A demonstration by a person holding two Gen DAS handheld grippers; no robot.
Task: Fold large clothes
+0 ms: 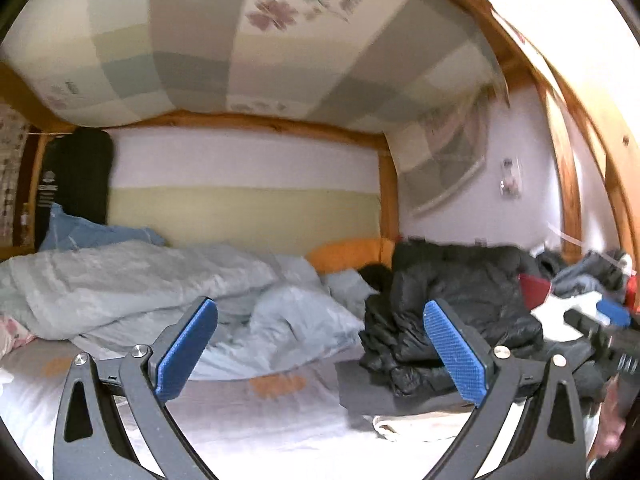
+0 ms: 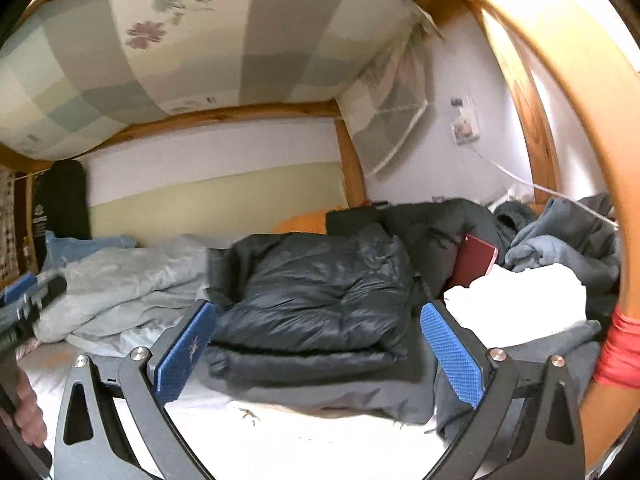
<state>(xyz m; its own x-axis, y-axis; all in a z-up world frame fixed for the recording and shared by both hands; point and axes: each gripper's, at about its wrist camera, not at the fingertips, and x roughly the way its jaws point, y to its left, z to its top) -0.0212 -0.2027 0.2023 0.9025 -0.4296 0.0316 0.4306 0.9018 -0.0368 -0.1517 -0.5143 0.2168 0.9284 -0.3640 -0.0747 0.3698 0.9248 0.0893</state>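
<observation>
Lower bunk of a wooden bunk bed (image 1: 576, 184), under a checked, flower-printed mattress cover (image 1: 240, 40) overhead. Left claw (image 1: 320, 344) spread wide, both blue pads (image 1: 188, 348) clear of everything, nothing gripped; only the white sheet (image 1: 240, 420) and a rumpled pale-blue duvet (image 1: 160, 280) showing between the 2 fingers. Right claw (image 2: 316, 352) likewise at full spread and empty, pointing level at the black puffer jacket (image 2: 316, 292), which lies in a folded, squarish bundle on the bed, just beyond the fingertips and not touched by them. In the left wrist view, same jacket (image 1: 452, 308) to the right of the duvet, resting on a dark grey garment (image 1: 380, 392) spread flat on the sheet. Behind the jacket, an orange pillow (image 1: 348, 254) against the wall. To its right, a dark red item (image 2: 476, 260), a white cloth (image 2: 520, 300) and a heap of grey clothes (image 2: 560, 240), all close together. Right claw also visible at the right edge of the left wrist view, blurred, with part of a hand (image 1: 612, 420) below it. Red sleeve (image 2: 620, 352) at the right edge of the right wrist view. Dark garment (image 2: 64, 200) hanging at the far left end of the bunk.
</observation>
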